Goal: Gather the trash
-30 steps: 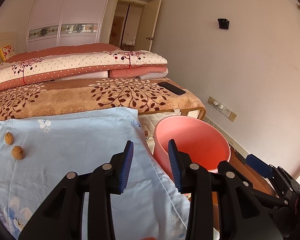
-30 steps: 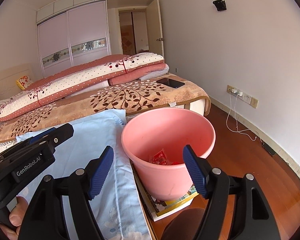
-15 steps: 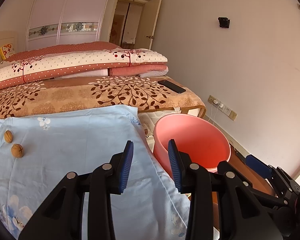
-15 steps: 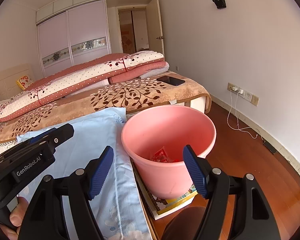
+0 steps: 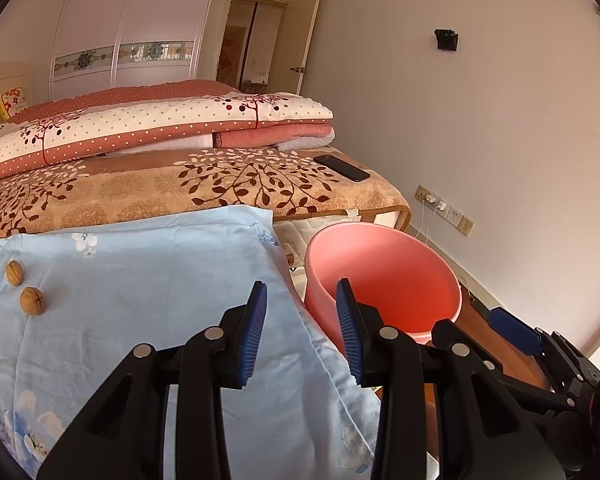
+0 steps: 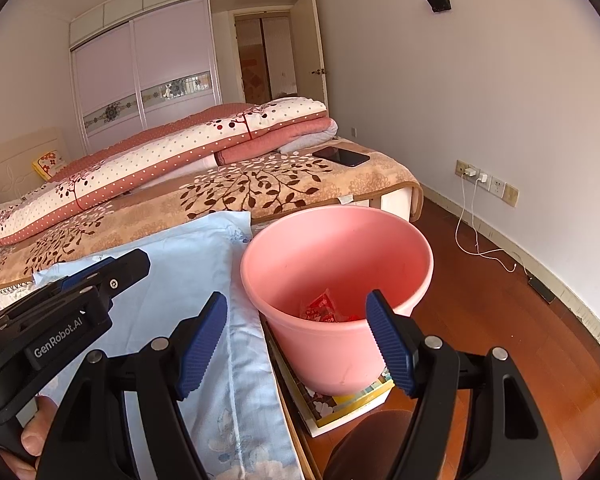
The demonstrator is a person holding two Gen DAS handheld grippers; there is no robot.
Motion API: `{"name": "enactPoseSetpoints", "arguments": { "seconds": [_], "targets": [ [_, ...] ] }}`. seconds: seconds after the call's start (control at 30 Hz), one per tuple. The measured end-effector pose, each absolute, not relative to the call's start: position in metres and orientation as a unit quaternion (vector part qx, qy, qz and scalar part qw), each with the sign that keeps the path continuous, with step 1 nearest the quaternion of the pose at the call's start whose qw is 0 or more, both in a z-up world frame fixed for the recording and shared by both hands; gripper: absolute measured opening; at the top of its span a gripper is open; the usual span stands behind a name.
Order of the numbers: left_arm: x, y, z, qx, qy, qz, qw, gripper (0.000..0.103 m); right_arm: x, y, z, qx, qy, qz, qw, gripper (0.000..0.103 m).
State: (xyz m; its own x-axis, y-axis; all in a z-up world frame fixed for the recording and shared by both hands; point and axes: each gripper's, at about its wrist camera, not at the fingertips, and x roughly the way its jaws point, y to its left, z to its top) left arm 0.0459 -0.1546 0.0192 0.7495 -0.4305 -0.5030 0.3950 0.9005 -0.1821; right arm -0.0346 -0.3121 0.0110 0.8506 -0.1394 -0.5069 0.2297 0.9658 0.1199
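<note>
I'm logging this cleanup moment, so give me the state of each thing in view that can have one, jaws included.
pink bucket: upright, red wrapper inside
walnuts: two, loose on the blue cloth
left gripper: jaws open, nothing between them
right gripper: jaws wide open, nothing between them
phone: flat on the bed, screen dark
quilt: folded
charger: plugged into the wall socket

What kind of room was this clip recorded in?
A home bedroom, most likely. A bed carries a folded quilt, and a sliding-door wardrobe fills the far wall. A pink bin stands beside a surface covered with blue cloth.
</note>
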Motion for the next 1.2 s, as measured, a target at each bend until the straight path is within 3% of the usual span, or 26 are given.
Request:
{"name": "enactPoseSetpoints", "arguments": {
  "seconds": [1.2],
  "targets": [
    [0.0428, -0.1581, 0.0155, -0.027, 0.282, -0.224, 0.933, 0.036, -0.0344, -0.3136, 0.0098, 0.09, 0.257, -0.097, 0.957, 0.071]
  ]
}}
